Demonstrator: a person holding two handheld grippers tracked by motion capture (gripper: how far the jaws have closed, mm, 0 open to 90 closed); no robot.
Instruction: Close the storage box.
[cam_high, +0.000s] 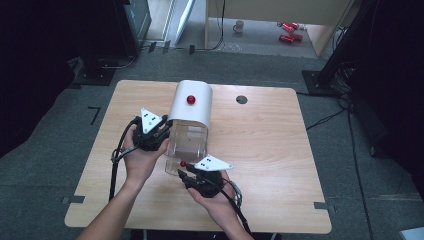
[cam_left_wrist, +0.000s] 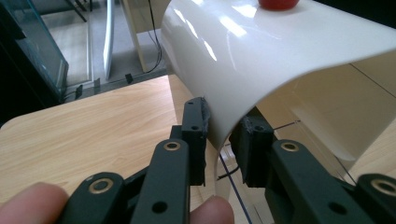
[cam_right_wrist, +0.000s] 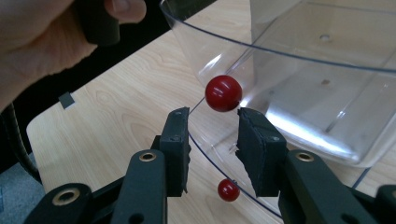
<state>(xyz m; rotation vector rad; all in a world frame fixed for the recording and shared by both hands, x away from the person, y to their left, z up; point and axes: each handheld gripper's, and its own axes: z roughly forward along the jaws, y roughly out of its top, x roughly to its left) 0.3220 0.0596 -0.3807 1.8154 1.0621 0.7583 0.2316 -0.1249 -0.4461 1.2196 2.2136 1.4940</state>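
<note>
A white curved cover (cam_high: 194, 112) with a red knob (cam_high: 190, 99) on top stands on the wooden table (cam_high: 270, 150). A clear plastic shell (cam_high: 186, 145) reaches out from under it towards me. My left gripper (cam_high: 162, 131) is shut on the cover's lower left edge (cam_left_wrist: 219, 116), which runs between the two pads. My right gripper (cam_high: 186, 172) is at the clear shell's near rim. It stands open (cam_right_wrist: 212, 121), just short of the shell's small red knob (cam_right_wrist: 223, 93). Below the knob a smaller red ball (cam_right_wrist: 228, 190) shows through the plastic, perhaps a reflection.
The table has a round hole (cam_high: 241, 99) at the back right of the cover. Beyond the table, a mug (cam_high: 238, 26) and red cans (cam_high: 289, 31) lie on the floor. Dark stands (cam_high: 340, 55) flank the table's far corners.
</note>
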